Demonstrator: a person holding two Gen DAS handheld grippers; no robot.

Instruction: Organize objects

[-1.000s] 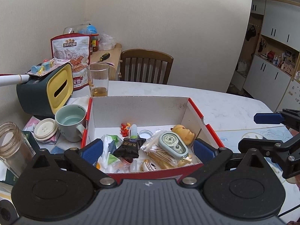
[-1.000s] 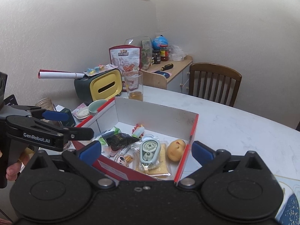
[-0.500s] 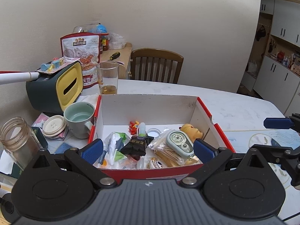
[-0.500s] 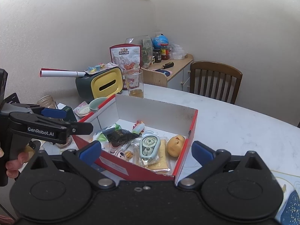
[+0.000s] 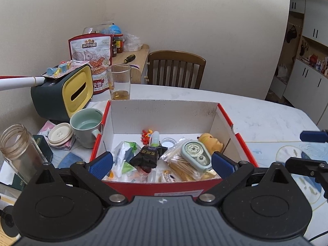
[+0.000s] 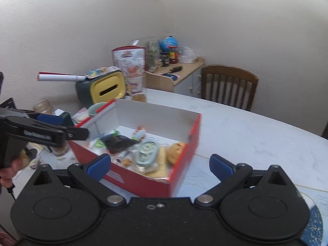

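Left gripper (image 5: 162, 162) level, jaws spread wide, nothing between the blue pads (image 5: 101, 164). Right gripper (image 6: 160, 164) likewise wide open and empty, its view motion-blurred. A hand (image 6: 9, 172) grips the left gripper's handle at the far left of the right wrist view.

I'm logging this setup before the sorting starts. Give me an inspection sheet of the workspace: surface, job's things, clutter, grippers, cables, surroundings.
Surface: white table, marked and scuffed, with a patterned mat at the right.
Job's things: open red box holding a green tape dispenser, cotton swabs, a black sachet, a yellow toy and small items.
Clutter: mug, glass jar, tissue box, drinking glass, snack bag.
Grippers: left hand-held gripper open; right hand-held gripper open; neither holds anything.
Cables: thin lead below the hand.
Surroundings: wooden chair, side cabinet, white cupboards.
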